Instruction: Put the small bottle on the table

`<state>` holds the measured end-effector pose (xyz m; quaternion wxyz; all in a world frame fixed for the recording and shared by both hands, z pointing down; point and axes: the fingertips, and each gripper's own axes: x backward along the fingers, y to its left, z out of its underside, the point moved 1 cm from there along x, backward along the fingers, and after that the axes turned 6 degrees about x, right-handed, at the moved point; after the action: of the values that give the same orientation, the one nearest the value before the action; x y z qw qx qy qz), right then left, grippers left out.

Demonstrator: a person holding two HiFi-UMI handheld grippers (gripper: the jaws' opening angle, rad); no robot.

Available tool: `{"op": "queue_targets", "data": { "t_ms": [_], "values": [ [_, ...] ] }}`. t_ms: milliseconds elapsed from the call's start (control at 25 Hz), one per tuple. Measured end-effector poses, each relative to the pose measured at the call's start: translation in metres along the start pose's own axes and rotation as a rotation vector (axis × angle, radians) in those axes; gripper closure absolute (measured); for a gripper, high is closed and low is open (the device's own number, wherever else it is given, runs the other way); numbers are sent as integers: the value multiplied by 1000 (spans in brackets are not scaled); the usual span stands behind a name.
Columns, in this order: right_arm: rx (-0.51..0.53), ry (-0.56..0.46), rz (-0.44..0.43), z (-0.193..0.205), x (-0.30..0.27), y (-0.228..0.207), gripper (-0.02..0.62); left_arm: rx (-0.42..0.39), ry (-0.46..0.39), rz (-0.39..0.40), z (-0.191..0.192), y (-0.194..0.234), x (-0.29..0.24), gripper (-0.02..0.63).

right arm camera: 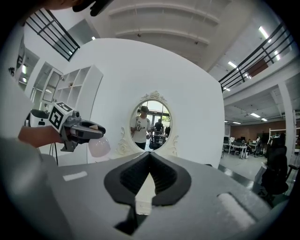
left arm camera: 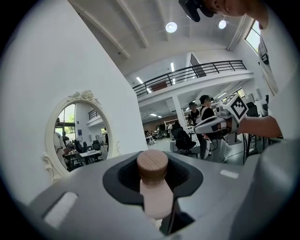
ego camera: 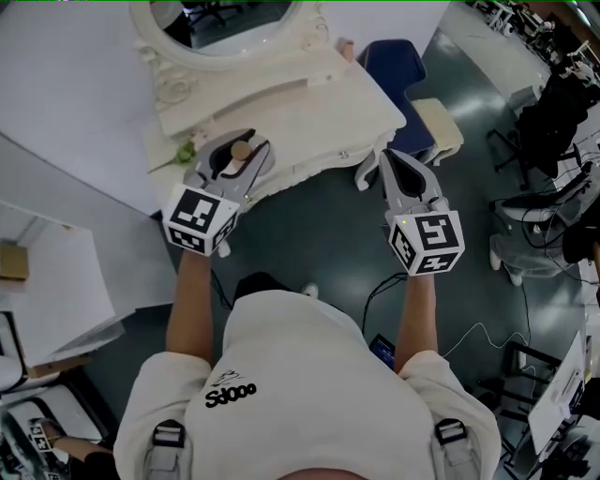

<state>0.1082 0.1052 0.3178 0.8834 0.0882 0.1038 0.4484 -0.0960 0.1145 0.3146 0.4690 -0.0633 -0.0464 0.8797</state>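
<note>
An oval mirror (ego camera: 225,23) in a carved white frame stands against the white wall (ego camera: 66,84); a blue chair (ego camera: 394,67) stands just beside a cream stool (ego camera: 441,127), with thin cables (ego camera: 473,336) trailing over the dark floor (ego camera: 319,234)

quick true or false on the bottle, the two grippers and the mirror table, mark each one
1. The left gripper grips the small bottle. True.
2. The bottle's cap is black plastic. False: it is light brown and looks wooden.
3. The right gripper carries a second bottle. False: it is empty, fingers together.
4. An oval mirror stands on the white table. True.
5. The bottle stands on the table. False: the left gripper holds it.
</note>
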Motion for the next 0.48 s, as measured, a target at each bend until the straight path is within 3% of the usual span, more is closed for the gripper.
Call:
{"op": "queue_targets", "data": {
  "t_ms": [240,480],
  "values": [
    [-34,25,-9,24,-4,-19,592,24,38,16,16,-12,-25,479],
    [-42,37,-1,34,-32,-38,592,36,31,34,23,7,-61,479]
  ]
}}
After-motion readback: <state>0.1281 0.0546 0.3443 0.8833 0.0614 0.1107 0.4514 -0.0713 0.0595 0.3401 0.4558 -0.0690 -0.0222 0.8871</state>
